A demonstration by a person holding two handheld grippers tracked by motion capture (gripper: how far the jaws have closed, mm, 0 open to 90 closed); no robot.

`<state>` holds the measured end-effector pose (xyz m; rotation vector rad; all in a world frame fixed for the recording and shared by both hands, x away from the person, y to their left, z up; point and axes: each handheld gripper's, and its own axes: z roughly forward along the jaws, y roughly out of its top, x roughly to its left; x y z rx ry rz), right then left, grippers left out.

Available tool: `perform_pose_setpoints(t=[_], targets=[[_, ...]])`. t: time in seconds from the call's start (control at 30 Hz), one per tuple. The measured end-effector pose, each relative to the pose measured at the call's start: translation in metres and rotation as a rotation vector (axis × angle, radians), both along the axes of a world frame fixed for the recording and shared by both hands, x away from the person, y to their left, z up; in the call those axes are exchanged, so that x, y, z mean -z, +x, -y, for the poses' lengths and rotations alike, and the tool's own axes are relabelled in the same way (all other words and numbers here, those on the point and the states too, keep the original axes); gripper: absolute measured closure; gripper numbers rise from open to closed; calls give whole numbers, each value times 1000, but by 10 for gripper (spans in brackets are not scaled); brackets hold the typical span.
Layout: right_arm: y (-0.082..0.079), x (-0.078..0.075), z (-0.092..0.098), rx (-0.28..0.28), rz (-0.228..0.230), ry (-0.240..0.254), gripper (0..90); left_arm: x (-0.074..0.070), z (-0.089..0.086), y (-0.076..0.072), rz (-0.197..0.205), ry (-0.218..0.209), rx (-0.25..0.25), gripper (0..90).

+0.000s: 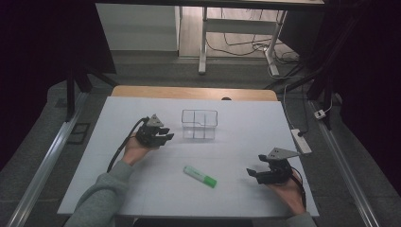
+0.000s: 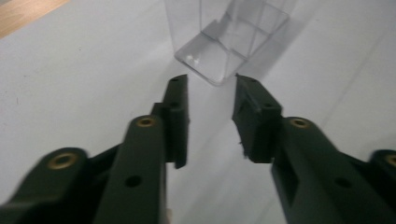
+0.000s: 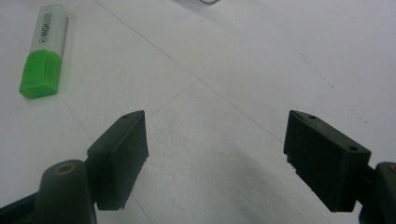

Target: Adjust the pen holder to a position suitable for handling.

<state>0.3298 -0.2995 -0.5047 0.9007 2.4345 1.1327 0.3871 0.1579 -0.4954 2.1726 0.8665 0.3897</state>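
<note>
A green highlighter (image 1: pixel 200 176) with a white barrel lies flat on the white table, near the front middle; in the right gripper view the highlighter (image 3: pixel 43 50) sits at the upper left, its green cap nearest. A clear plastic box (image 1: pixel 199 124) with inner dividers stands at the table's centre back. My left gripper (image 1: pixel 166 134) hovers just left of the box, open with a narrow gap and nothing between its jaws; the box (image 2: pixel 229 39) is straight ahead of it (image 2: pixel 211 93). My right gripper (image 1: pixel 253 172) is at the front right, wide open and empty (image 3: pixel 219 135), right of the highlighter.
The white table top (image 1: pixel 142 184) ends in a wooden strip (image 1: pixel 194 92) at the back. A white power strip (image 1: pixel 301 140) lies at the right edge. Dark floor, metal rails and a desk frame surround the table.
</note>
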Motion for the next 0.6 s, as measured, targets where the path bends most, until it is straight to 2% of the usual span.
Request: perform_pose_setpoints(t=[0.17, 0.2, 0.23, 0.37, 0.6], targets=[[0, -1, 0, -5, 3, 2, 211, -3, -5, -18, -5, -5, 3, 512], [0, -1, 0, -5, 3, 2, 211, -3, -5, -18, -5, -5, 3, 499], [0, -1, 0, -10, 9, 5, 211, -4, -6, -26, -5, -5, 7, 486], [0, -2, 1, -11, 12, 11, 212, -3, -9, -41, -1, 7, 15, 446], [-2, -6, 4, -5, 19, 24, 215, 1, -22, -63, -4, 14, -11, 403]])
